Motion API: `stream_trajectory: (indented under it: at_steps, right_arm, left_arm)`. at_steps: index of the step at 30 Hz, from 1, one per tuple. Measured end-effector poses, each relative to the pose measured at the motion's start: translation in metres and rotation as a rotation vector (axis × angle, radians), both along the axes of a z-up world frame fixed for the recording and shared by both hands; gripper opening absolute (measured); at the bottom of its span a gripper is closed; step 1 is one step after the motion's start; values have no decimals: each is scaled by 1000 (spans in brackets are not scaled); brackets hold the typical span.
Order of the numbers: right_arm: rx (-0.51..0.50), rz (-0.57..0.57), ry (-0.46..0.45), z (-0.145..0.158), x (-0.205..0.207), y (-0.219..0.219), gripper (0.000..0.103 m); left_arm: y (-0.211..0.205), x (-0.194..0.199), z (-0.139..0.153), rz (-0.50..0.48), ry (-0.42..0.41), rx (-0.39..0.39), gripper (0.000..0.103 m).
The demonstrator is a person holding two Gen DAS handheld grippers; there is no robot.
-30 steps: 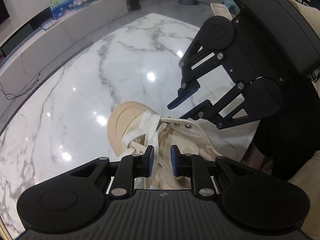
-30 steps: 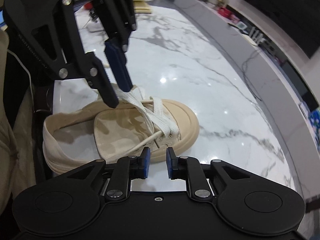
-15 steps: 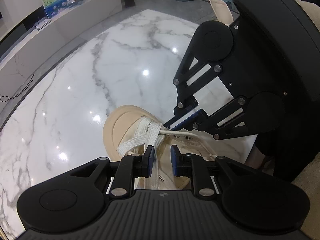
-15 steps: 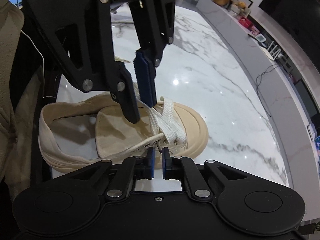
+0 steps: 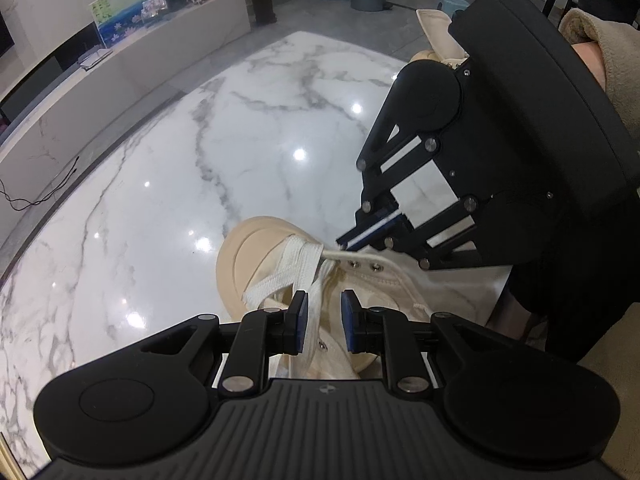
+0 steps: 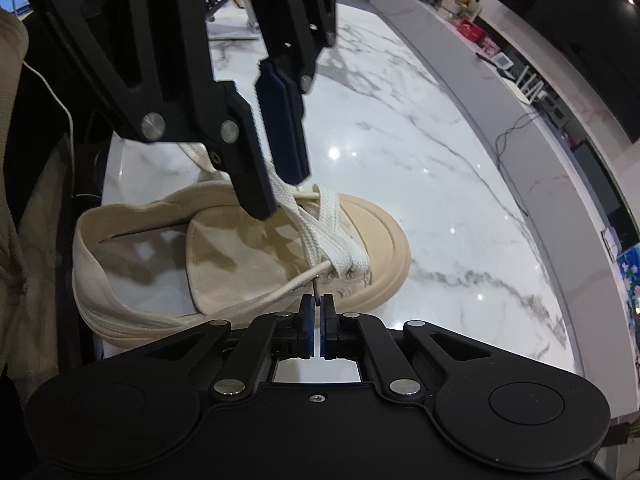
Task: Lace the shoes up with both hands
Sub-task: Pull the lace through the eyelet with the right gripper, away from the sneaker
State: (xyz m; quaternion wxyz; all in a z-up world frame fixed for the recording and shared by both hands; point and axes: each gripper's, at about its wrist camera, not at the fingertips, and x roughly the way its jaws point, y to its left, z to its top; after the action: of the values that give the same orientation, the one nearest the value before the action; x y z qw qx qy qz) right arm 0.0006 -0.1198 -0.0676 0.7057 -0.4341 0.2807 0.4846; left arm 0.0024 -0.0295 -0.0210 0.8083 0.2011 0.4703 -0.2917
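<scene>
White marble with grey veins makes up the table [image 5: 168,184], glossy enough to mirror ceiling lights; behind it runs a long low white ledge with a colourful flower picture [image 5: 122,14] standing on it, and a potted plant further back. No brand or readable writing shows on the shoe or on either tool.

On the table lies the cream canvas shoe [image 6: 248,264], on its sole, rubber toe cap pointing away from the person, tongue flopped open. A flat white lace [image 6: 320,228] crosses over the lowest eyelets near the toe.

Seen from its own camera, the right gripper [image 6: 317,306] tilts steeply down at the near side of the shoe, just beside the front eyelets. Its fingers have just been closing and now stand pressed together on the thin dark lace tip [image 6: 316,294], with the rounded cord of the lace trailing from there across the tongue toward the heel.

Opposite it, the left gripper [image 5: 323,320] also slopes steeply downward over the far side of the shoe. Its blue-padded fingers [image 5: 301,322] stand a little apart, with a flat strand of lace running up between them; whether the pads press on that strand cannot be told.
</scene>
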Motion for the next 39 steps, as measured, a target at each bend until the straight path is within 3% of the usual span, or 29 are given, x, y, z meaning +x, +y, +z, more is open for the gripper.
stream_trajectory:
  at_steps: [9, 19, 27, 32, 39]
  right_arm:
    - [7, -130, -8, 0, 10, 0, 1]
    - [52, -170, 35, 0, 10, -7, 1]
    - [-5, -204, -5, -3, 14, -12, 1]
    - [-23, -280, -40, 3, 23, -31, 1]
    - [53, -420, -39, 28, 35, -70, 1]
  left_arm:
    - [2, -8, 3, 0, 2, 13, 17]
    - [3, -9, 5, -4, 0, 14, 17]
    - [3, -10, 4, -2, 6, 22, 17]
    - [4, -10, 5, -2, 8, 28, 17]
    - [4, -9, 3, -4, 13, 35, 17]
